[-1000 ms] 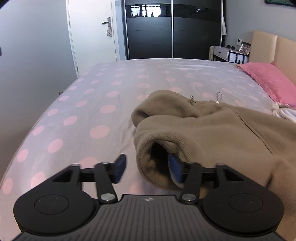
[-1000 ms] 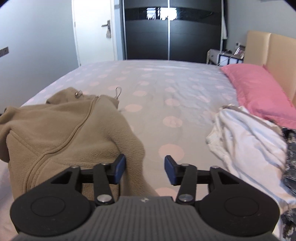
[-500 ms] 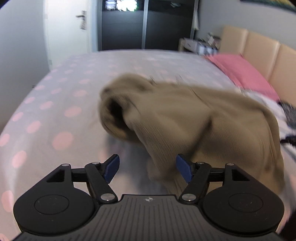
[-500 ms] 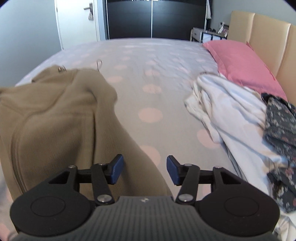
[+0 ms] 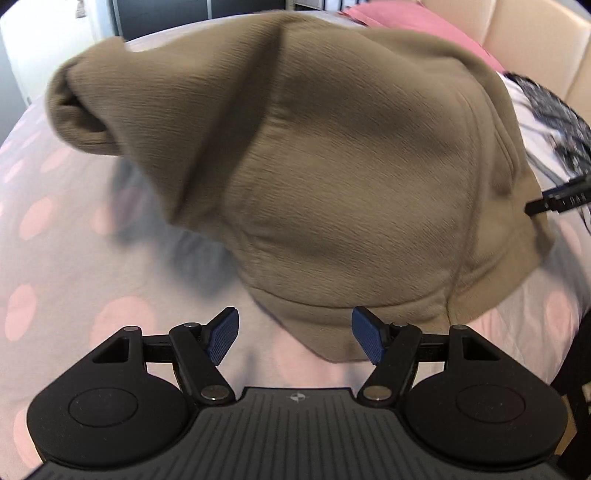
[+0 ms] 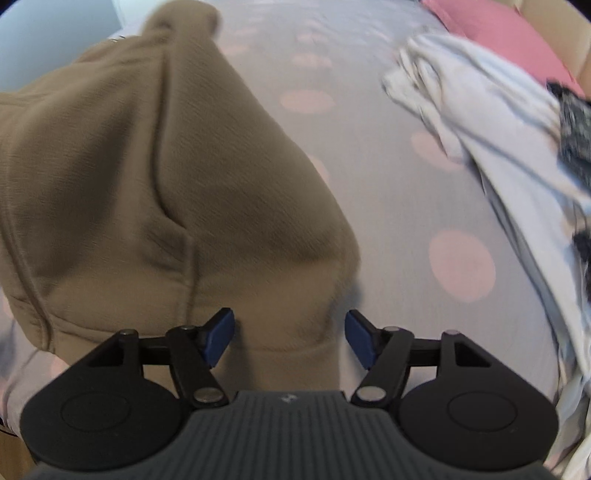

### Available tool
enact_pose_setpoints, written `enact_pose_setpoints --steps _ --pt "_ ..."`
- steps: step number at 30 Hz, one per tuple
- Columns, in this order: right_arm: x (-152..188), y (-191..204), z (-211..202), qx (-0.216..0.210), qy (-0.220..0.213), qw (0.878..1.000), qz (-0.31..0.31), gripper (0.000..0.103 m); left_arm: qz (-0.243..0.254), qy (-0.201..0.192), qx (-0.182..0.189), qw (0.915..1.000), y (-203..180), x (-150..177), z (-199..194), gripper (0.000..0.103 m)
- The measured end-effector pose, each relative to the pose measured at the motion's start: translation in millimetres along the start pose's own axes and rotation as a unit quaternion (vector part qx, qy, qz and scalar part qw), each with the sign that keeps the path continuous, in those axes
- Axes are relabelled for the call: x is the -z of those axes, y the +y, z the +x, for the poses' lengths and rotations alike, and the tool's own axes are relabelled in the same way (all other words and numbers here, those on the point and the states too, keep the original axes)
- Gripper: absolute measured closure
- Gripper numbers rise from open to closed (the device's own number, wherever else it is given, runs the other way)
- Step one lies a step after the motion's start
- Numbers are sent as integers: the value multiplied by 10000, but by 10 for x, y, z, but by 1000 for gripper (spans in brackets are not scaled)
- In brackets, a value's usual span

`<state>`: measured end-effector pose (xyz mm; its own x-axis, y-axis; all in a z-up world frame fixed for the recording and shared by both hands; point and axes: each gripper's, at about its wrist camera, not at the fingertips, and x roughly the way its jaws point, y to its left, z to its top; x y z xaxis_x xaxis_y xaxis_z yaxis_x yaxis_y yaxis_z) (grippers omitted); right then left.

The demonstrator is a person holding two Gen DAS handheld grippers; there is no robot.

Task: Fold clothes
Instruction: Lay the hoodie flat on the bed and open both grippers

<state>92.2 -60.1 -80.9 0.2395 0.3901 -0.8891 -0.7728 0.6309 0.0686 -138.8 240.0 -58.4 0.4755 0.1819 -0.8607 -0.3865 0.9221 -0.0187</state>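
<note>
Both cameras have tipped down vs a sec ago: door and wardrobe that showed then are gone from view, and the tan fleece hoodie [image 5: 332,177] now fills most of each pic, much nearer. It lies bunched on the dotted bedsheet [image 5: 55,258], hem toward the grippers, one sleeve cuff [image 5: 79,114] sticking out at the left of the left wrist view; that cuff was right at the left pads a sec ago, now it's well clear of them.

Left gripper [image 5: 294,340]: jaws apart, they've just been opening, blue pads w/ nothing pinched. The hem's low edge sits between and just beyond the pads, not touched as far as I can tell.

Right gripper [image 6: 289,339]: jaws also apart and just been opening wider. Hoodie hem [image 6: 288,354] lies between the pads, but neither pad presses on it.

Outward, right wrist view: a white garment [image 6: 491,122] crumpled to the right, well apart from the hoodie, a dark patterned garment [image 6: 574,129] on top of it at the edge, pink pillow [image 6: 509,33] beyond. Beige headboard [image 5: 535,40] in the far corner. Pics are blurred.
</note>
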Motion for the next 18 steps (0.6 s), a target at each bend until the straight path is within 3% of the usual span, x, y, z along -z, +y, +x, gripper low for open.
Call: enact_pose_setpoints --steps 7,14,16,18 --pt "7 -267 235 -353 293 9964 709 26 102 49 53 9999 -65 5 52 37" --pt "-30 -258 325 -594 309 9949 753 25 50 142 14 9999 -78 31 132 37" --pt "-38 -227 309 -641 326 9946 749 53 -44 161 -36 9999 -102 58 163 36" --pt "-28 -168 230 -607 338 9951 710 65 -251 165 -125 9995 -148 104 183 37"
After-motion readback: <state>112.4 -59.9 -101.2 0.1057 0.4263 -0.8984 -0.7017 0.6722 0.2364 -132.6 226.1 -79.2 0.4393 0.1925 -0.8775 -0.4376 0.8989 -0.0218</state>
